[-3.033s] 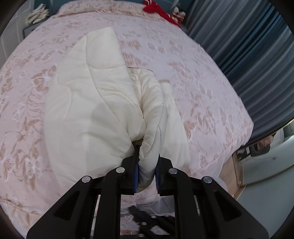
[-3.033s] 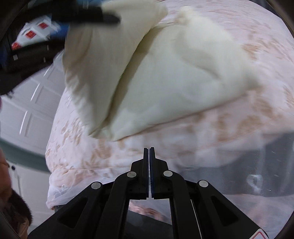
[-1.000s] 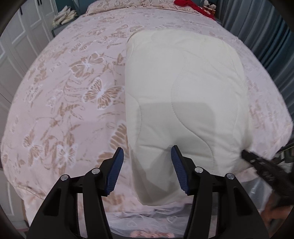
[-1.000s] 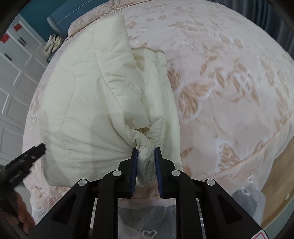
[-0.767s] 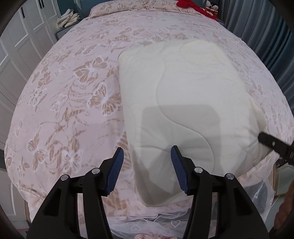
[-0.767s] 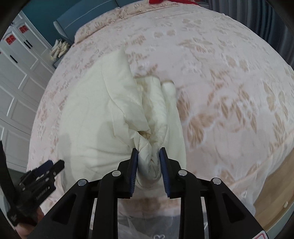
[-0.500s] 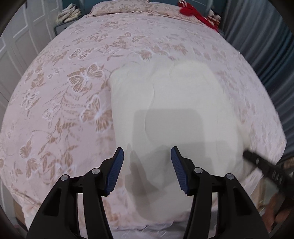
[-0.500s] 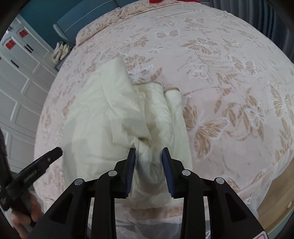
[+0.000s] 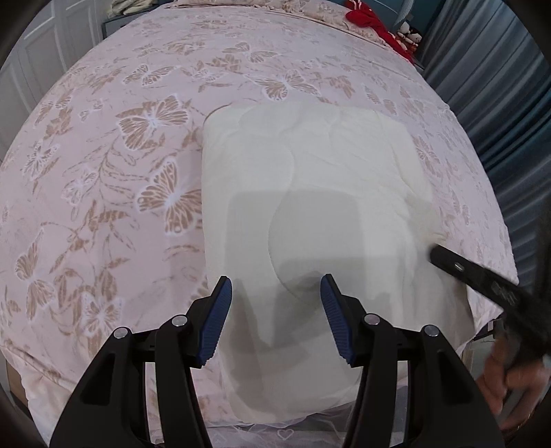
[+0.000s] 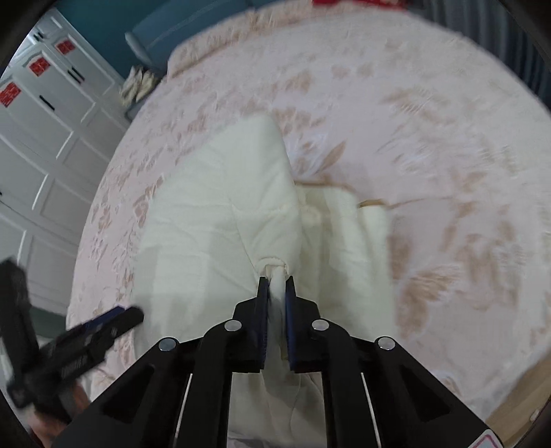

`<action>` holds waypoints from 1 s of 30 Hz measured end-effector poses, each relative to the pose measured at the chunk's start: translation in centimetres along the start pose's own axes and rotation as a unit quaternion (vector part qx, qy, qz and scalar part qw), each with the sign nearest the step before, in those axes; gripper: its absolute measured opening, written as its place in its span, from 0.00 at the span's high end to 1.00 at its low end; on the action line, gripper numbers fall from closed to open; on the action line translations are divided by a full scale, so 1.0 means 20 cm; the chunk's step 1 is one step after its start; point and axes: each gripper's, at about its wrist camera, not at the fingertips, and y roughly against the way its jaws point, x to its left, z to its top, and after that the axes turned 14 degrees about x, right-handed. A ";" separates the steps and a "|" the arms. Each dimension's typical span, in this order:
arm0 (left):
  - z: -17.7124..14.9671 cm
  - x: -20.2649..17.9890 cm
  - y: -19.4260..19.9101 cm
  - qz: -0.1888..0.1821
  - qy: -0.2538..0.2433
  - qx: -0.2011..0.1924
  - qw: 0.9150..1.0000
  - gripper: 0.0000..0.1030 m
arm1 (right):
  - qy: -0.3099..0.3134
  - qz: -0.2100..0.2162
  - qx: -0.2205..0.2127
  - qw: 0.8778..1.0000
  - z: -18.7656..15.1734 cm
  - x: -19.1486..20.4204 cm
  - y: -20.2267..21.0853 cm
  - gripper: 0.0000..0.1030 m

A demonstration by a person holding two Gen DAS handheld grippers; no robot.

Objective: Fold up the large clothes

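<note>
A cream quilted garment [image 9: 310, 172] lies folded into a thick rectangle on the pink butterfly bedspread [image 9: 137, 138]. My left gripper [image 9: 275, 280] hangs open above the garment's near edge, with nothing between its blue pads. In the right wrist view, my right gripper [image 10: 276, 280] has its jaws closing, and its pads pinch a bunched corner of the same garment [image 10: 213, 224]. Loose layers spread to the right of that pinch. The right gripper's finger [image 9: 465, 268] shows at the garment's right edge. The left gripper [image 10: 103, 327] appears blurred at the lower left.
The bed fills both views; its near edge drops to a lace skirt [image 9: 275, 430]. Grey-blue curtains [image 9: 499, 86] hang on the right. White cupboard doors [image 10: 41, 138] stand on the left. A red item [image 9: 372, 20] lies at the bed's far end. A hand [image 9: 499, 379] holds the right gripper.
The right gripper's jaws widened around the bunched corner, then closed tight on it while drawing back from the bed. The left gripper stayed open and pulled back, so the garment looks farther.
</note>
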 end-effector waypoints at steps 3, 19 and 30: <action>-0.01 -0.01 0.03 -0.009 -0.002 -0.007 1.000 0.50 | -0.029 -0.038 -0.013 0.999 -0.13 -0.09 0.07 0.93; -0.01 -0.09 -0.11 0.004 -0.013 0.020 1.000 0.22 | -0.109 -0.047 0.049 0.992 -0.09 -0.31 -0.23 0.36; 0.08 -0.04 -0.23 -0.060 -0.015 0.043 0.997 0.35 | -0.112 0.027 0.071 0.991 -0.01 -0.26 -0.34 0.70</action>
